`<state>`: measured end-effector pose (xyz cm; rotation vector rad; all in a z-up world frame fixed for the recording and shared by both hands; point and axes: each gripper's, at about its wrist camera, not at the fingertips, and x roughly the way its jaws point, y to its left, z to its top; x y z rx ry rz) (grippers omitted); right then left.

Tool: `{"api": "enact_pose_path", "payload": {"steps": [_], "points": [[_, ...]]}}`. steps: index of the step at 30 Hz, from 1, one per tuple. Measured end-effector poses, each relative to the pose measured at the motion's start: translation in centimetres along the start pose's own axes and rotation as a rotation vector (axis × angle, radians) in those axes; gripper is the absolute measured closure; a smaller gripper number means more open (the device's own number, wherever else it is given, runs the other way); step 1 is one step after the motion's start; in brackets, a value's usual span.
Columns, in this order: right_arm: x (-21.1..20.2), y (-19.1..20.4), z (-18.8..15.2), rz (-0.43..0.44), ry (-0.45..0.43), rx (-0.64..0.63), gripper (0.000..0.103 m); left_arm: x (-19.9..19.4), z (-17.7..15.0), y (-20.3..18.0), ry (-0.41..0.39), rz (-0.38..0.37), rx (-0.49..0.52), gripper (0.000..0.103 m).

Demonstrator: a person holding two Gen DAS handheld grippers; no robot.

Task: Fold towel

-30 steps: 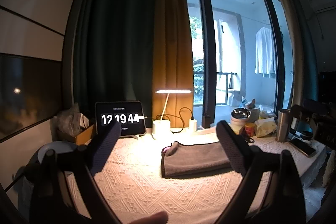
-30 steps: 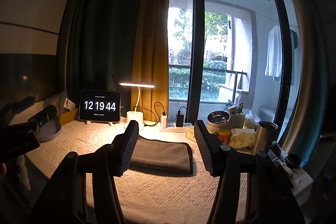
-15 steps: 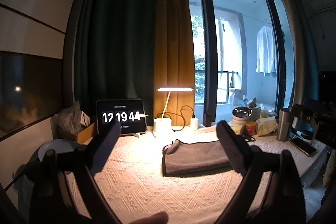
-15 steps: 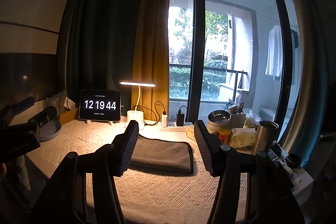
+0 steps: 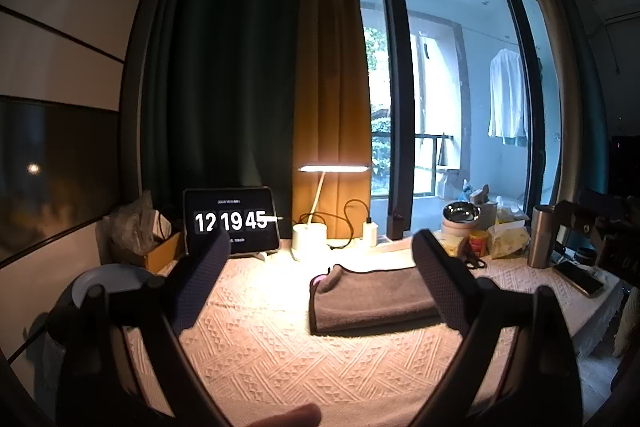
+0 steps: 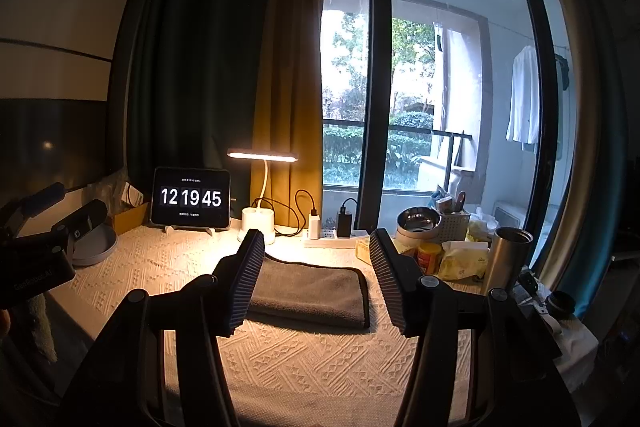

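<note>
A grey towel [image 5: 372,297] lies folded into a flat rectangle on the cream knitted tablecloth [image 5: 280,359], below the lit desk lamp. It also shows in the right wrist view [image 6: 310,291]. My left gripper [image 5: 320,267] is open and empty, held above the table in front of the towel, not touching it. My right gripper [image 6: 316,267] is open and empty, held back from the towel's near edge. Each gripper shows at the edge of the other's view, the right one [image 5: 608,231] and the left one [image 6: 44,247].
A tablet clock [image 6: 191,198], white lamp [image 6: 259,227] and power strip [image 6: 332,237] stand at the back. Metal bowl [image 6: 418,223], jar [image 6: 429,257], tissue pack [image 6: 464,261] and steel tumbler [image 6: 506,259] crowd the right. A grey dish [image 6: 94,247] is at the left.
Both grippers stay open and almost still. The towel has not moved. The clock has ticked from 12:19:44 to 12:19:45.
</note>
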<state>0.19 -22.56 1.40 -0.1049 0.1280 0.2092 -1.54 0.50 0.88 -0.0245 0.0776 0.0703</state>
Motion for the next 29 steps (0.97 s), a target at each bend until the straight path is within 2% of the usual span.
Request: {"api": "enact_pose_path", "payload": {"steps": [24, 29], "points": [[0.2, 0.0, -0.3, -0.001, 0.001, 0.002, 0.045, 0.4, -0.5, -0.1, 0.018, -0.005, -0.009, 0.009], [0.9, -0.2, -1.2, 0.008, 0.016, 0.015, 0.045, 0.5, -0.8, -0.5, -0.007, -0.005, -0.003, 0.009]]}}
